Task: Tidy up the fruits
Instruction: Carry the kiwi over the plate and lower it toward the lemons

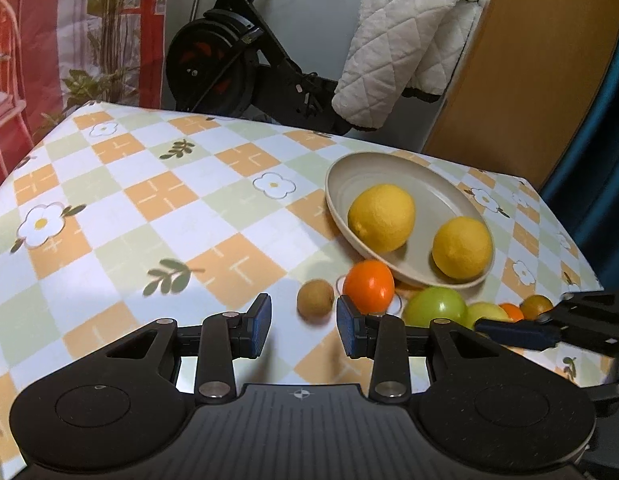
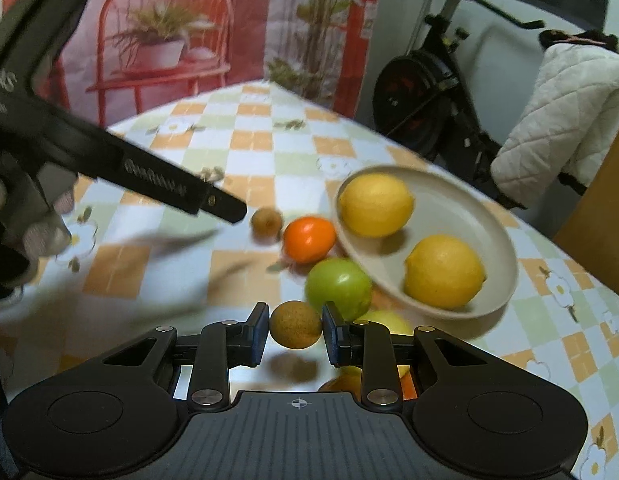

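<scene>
My right gripper (image 2: 296, 334) is shut on a small brown round fruit (image 2: 295, 324), held just above the table. Beyond it lie a green apple (image 2: 338, 288), an orange (image 2: 309, 239) and a second small brown fruit (image 2: 266, 220). The beige plate (image 2: 461, 208) holds two lemons (image 2: 375, 204) (image 2: 444, 271). In the left wrist view my left gripper (image 1: 304, 326) is open with nothing between its pads. The second brown fruit (image 1: 315, 297) lies just ahead of its gap, beside the orange (image 1: 368, 286). The plate (image 1: 373, 172) is behind them.
A yellow-green fruit (image 1: 485, 312) and a small orange one (image 1: 511, 311) lie next to the green apple (image 1: 435, 307). The checkered tablecloth (image 1: 149, 200) stretches left. Past the far edge stand an exercise bike (image 1: 229, 60), a white quilted jacket (image 1: 401, 40) and a wooden panel (image 1: 529, 60).
</scene>
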